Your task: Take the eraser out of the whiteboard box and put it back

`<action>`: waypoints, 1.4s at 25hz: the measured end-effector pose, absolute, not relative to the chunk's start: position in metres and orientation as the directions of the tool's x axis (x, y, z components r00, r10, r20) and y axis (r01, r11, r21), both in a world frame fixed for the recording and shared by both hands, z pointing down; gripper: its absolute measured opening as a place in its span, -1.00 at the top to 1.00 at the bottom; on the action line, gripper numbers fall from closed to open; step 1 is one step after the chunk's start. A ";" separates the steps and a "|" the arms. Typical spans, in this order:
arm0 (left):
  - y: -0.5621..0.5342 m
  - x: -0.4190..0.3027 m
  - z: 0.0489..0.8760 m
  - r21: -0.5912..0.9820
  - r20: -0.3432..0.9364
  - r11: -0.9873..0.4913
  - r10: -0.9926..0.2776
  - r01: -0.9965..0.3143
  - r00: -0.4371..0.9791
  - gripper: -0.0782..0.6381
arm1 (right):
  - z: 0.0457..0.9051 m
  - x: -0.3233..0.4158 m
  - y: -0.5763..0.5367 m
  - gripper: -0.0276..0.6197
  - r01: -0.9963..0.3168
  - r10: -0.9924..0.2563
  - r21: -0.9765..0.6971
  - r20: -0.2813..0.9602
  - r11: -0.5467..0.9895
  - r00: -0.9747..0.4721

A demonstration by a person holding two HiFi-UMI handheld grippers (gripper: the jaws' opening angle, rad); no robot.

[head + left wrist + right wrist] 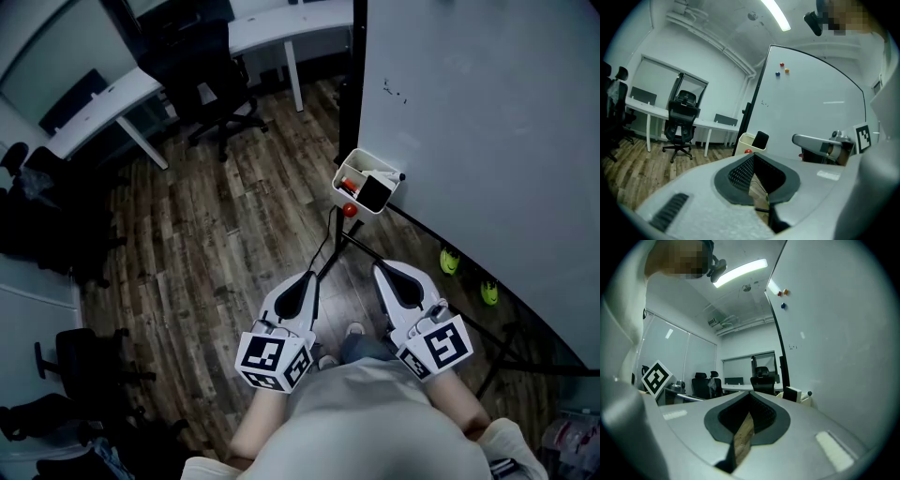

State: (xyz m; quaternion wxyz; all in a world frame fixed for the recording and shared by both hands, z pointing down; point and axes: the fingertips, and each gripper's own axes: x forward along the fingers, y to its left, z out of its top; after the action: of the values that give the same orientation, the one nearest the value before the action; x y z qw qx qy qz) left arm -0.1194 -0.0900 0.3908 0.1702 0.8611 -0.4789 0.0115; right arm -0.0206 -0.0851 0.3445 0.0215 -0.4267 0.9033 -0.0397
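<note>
Head view: from person's head, steeply down, high over floor [206, 234]. Left gripper [306, 279] and right gripper [382, 270] near, low centre. Box [343, 167] on whiteboard [487, 141] farther ahead.
Left gripper view: rides gripper, near level along own fingers [740, 171]. Faces whiteboard [811, 108] and box [746, 140]; right gripper [796, 139] at right.
Right gripper view: level along own fingers [764, 411], skims whiteboard [834, 333]. Box [806, 401] right of centre, left gripper's cube [656, 376] at left.
All three share box, whiteboard, chair [220, 103].
</note>
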 end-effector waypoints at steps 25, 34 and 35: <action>-0.166 -0.069 0.390 0.262 0.185 -0.473 -0.831 -0.841 0.525 0.77 | 0.360 0.022 -0.193 0.52 -0.768 -0.765 -0.017 0.074 0.641 -0.640; -0.185 -0.064 0.391 0.256 0.183 -0.444 -0.850 -0.859 0.494 0.77 | 0.365 0.030 -0.224 0.27 -0.757 -0.753 -0.006 0.096 0.653 -0.651; -0.187 -0.064 0.392 0.256 0.184 -0.440 -0.852 -0.861 0.491 0.77 | 0.366 0.030 -0.227 0.24 -0.755 -0.751 -0.006 0.098 0.655 -0.653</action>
State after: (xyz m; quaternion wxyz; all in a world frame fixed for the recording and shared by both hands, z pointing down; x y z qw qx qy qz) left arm -0.0640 -0.1874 0.3917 0.1593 0.8485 -0.5045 0.0138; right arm 0.0296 -0.2266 0.3662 -0.0434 -0.4145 0.9087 -0.0231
